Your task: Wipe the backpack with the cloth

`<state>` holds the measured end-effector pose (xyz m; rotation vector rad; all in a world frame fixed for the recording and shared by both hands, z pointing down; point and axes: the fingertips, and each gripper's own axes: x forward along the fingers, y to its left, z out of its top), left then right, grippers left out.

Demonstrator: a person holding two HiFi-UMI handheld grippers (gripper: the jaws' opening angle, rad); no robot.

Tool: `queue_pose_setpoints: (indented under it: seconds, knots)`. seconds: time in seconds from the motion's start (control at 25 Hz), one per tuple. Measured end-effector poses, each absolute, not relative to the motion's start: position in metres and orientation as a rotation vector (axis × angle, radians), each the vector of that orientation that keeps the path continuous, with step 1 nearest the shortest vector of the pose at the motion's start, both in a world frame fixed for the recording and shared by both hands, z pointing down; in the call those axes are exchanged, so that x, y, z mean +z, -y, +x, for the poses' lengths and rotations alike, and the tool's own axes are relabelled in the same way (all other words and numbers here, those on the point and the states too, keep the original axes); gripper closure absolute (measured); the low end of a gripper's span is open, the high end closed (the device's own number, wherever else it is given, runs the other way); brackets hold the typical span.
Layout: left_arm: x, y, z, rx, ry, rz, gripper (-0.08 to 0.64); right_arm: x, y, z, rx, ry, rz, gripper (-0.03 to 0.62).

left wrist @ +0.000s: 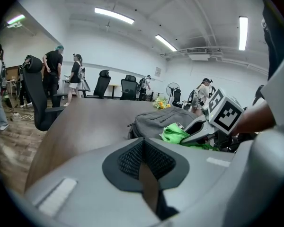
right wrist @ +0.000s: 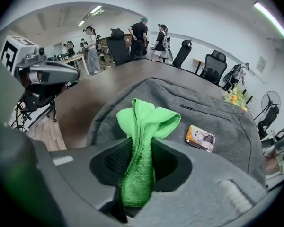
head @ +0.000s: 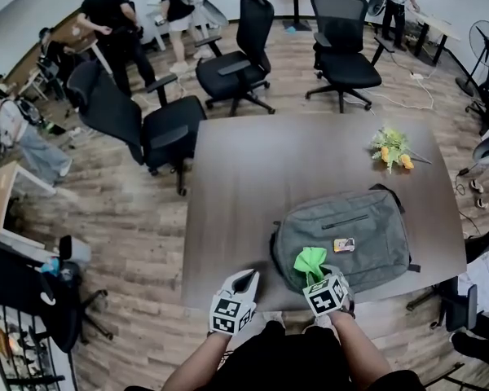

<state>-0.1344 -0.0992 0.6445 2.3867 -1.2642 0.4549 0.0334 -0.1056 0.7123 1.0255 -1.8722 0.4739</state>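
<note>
- your right gripper [right wrist: 142, 161] has its jaws pressed on the green cloth [right wrist: 143, 122], which stands up above them in a bunch.
- your left gripper [head: 246, 280] has its jaws together with nothing between them. it is at the near table edge, just beside the backpack's left side.
- the table [head: 261, 169] is dark brown and stands on a wood-plank floor [head: 130, 210]. black office chairs [head: 238, 51] are around its far side, and several people stand at desks further back.
- yellow flowers [head: 391, 147] lie on the table beyond the backpack, apart from it.
- the backpack [head: 354, 226] is grey and lies flat on the near right part of the table, zip pocket up, with a small picture card [head: 344, 244] on it.
- the cloth is over the backpack's near end.
</note>
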Motion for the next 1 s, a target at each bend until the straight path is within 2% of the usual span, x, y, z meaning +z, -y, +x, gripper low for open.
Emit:
queue_pose_setpoints:
  seconds: [0.48, 1.0]
  knots:
    - [0.652, 0.099, -0.107, 0.475, 1.277, 2.373, 0.545, 0.708, 0.131, 0.131, 0.465, 1.749, 1.139, 0.479]
    - [0.635, 0.091, -0.041, 0.375, 1.293, 2.346, 0.545, 0.688, 0.138, 0.229, 0.364, 1.638, 1.19, 0.479]
